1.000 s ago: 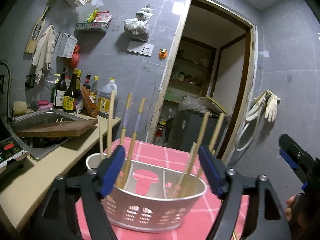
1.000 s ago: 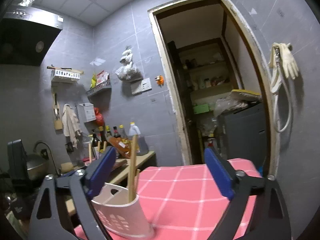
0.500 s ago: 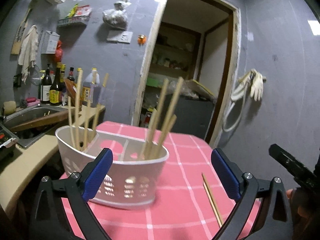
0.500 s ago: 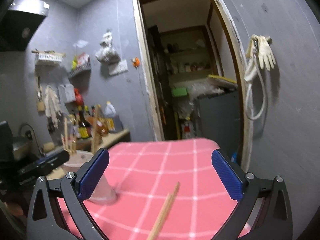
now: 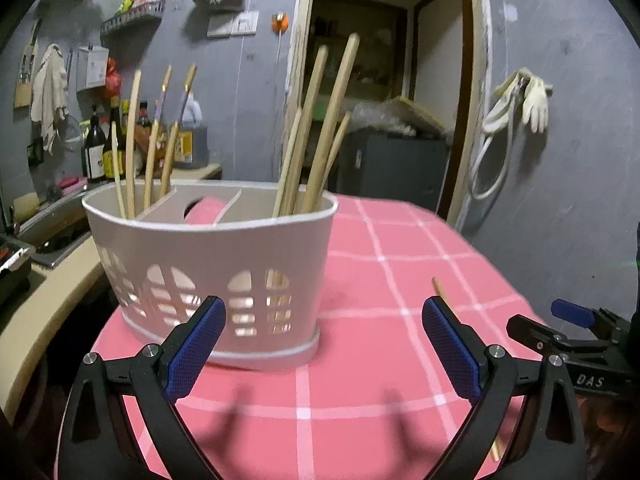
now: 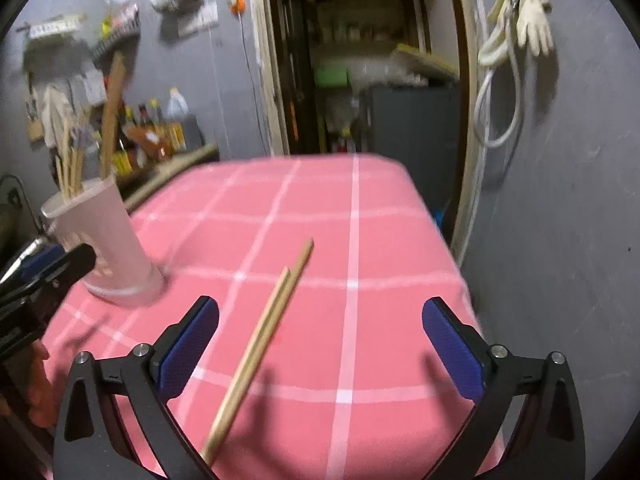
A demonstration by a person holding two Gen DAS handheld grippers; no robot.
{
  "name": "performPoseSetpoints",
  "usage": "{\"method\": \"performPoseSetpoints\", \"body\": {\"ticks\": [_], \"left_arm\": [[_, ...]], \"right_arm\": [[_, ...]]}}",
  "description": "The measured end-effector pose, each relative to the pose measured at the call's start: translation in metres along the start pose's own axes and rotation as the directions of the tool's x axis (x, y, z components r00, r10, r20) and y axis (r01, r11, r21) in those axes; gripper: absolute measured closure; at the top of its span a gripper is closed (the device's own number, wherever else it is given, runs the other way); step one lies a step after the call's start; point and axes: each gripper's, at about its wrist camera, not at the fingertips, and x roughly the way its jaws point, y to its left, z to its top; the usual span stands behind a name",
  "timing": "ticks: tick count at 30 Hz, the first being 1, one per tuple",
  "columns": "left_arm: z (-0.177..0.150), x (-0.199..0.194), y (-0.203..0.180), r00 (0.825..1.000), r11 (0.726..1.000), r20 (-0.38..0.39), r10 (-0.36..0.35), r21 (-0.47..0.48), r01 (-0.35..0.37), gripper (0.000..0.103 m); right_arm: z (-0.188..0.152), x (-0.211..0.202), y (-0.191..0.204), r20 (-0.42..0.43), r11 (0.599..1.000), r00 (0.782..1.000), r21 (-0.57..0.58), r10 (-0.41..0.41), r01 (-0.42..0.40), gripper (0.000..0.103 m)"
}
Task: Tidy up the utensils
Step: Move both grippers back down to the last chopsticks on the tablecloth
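Right tool hangs spread wide, nothing pinched; its jaws have just eased in slightly. Chopstick pair lies flat on the pink-check worktop directly below and between the jaws, long axis running near-left to far-right, near end under the tool. Left tool also spread, empty, w/ the white holder just ahead, far-left. Right tool is nearer the pair, so the pick is prob. its job.

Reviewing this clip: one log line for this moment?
left gripper: open, empty | right gripper: open, empty | chopsticks: lying on tablecloth | caddy: upright
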Motion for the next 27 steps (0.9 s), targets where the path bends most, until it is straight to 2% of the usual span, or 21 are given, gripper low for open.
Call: {"method": "performPoseSetpoints", "body": {"ticks": [4, 11, 20, 25, 27], "left_arm": [[-0.004, 0.013, 0.005, 0.998, 1.000, -0.066, 0.018, -0.021, -0.019, 0.007], [-0.008, 0.027, 0.011, 0.988, 0.999, -0.154, 0.014, -0.047, -0.022, 0.007], [-0.008, 0.035, 0.010, 0.975, 0.998, -0.220, -0.022, -0.061, 0.009, 0.007], [-0.007, 0.036, 0.005, 0.967, 0.997, -0.248, -0.066, -0.052, 0.055, 0.007], [-0.007, 0.038, 0.002, 0.960, 0.996, -0.267, -0.089, -0.044, 0.080, 0.007]], "right_arm": [[-0.001, 0.019, 0.004, -0.101, 1.000, 0.995, -0.026, 0.004, -0.006, 0.017], [-0.007, 0.045, 0.007, -0.231, 0.999, 0.973, -0.052, -0.016, 0.005, 0.023], [-0.004, 0.056, 0.005, -0.284, 0.996, 0.959, -0.088, -0.010, -0.016, 0.026], [-0.006, 0.045, -0.001, -0.292, 0.990, 0.956, -0.133, -0.003, -0.037, 0.049], [-0.008, 0.038, -0.009, -0.288, 0.990, 0.958, -0.131, 0.004, -0.044, 0.055]]}}
